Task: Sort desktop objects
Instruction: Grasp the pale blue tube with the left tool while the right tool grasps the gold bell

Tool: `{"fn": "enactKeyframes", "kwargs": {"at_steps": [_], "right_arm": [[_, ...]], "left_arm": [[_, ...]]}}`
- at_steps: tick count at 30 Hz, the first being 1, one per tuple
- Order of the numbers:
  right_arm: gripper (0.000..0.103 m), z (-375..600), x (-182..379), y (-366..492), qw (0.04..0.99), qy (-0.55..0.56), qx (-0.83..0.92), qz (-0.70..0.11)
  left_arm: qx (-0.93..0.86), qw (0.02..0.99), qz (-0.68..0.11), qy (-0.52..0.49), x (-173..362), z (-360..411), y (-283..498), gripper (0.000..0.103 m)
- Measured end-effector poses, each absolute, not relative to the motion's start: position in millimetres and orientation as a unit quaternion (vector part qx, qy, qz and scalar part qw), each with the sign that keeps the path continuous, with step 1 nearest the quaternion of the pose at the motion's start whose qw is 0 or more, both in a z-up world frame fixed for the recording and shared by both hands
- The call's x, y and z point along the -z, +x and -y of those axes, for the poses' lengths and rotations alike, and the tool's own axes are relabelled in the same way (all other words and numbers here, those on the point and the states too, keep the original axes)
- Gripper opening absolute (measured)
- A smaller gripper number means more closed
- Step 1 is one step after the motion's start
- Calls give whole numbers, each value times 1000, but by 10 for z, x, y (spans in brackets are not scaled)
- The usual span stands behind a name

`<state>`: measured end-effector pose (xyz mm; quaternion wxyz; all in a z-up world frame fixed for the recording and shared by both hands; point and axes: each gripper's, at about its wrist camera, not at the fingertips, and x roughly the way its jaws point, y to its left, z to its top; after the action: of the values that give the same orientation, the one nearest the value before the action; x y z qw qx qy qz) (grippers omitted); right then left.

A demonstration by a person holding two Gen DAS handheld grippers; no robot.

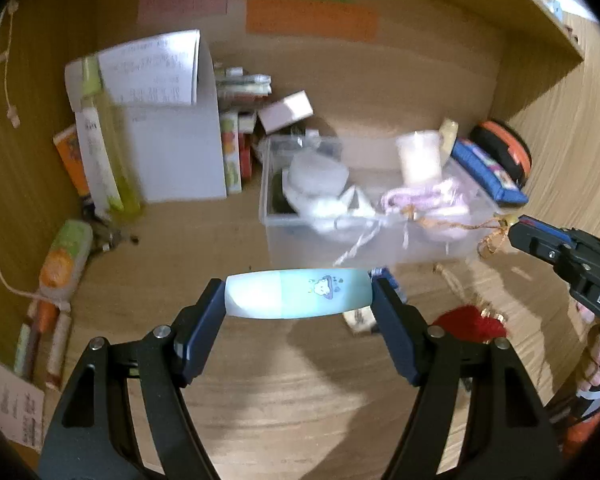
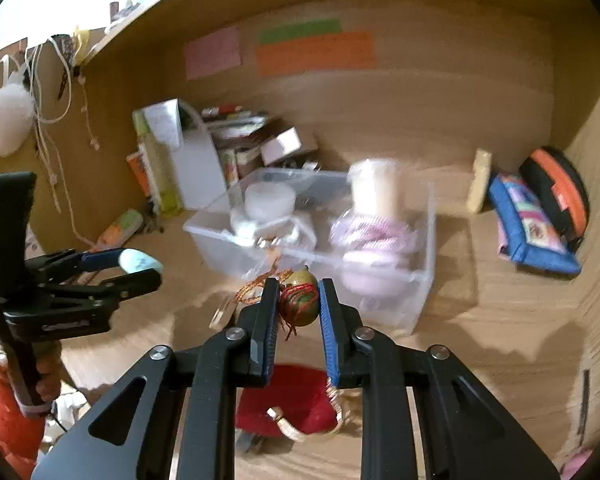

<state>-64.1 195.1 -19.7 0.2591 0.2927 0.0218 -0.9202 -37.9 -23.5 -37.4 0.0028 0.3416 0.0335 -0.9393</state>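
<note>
My left gripper (image 1: 298, 300) is shut on a pale mint and white tube (image 1: 298, 295) with a small cartoon print, held crosswise above the wooden desk. Ahead of it stands a clear plastic bin (image 1: 420, 246) with a white jar, a pink cord bundle and a cream cup inside. My right gripper (image 2: 299, 298) is shut on a small green and brown gourd charm (image 2: 300, 300) wrapped in red thread, with a copper cord trailing to its left. The right gripper (image 1: 514, 232) shows at the right edge of the left wrist view, near the bin's corner. The left gripper (image 2: 140, 270) appears at the left of the right wrist view.
A white folder (image 1: 180, 152), a green bottle (image 1: 104, 140) and stacked small boxes (image 1: 240, 92) fill the back left. A blue pouch (image 2: 528, 220) and an orange and black case (image 2: 560, 196) lie at the right. A red tassel (image 2: 284, 404) lies on the desk below my right gripper.
</note>
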Motion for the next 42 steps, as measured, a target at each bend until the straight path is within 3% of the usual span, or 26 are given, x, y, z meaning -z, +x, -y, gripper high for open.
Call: {"fn": "enactKeyframes", "kwargs": {"at_steps": [16, 42], "right_arm": [[17, -1904, -111, -1020, 241, 260, 935, -21], [17, -2066, 261, -1662, 184, 328, 926, -25]], "left_arm": [[949, -24, -51, 311, 26, 252, -803, 73], [931, -30, -48, 361, 427, 225, -1541, 73]]}}
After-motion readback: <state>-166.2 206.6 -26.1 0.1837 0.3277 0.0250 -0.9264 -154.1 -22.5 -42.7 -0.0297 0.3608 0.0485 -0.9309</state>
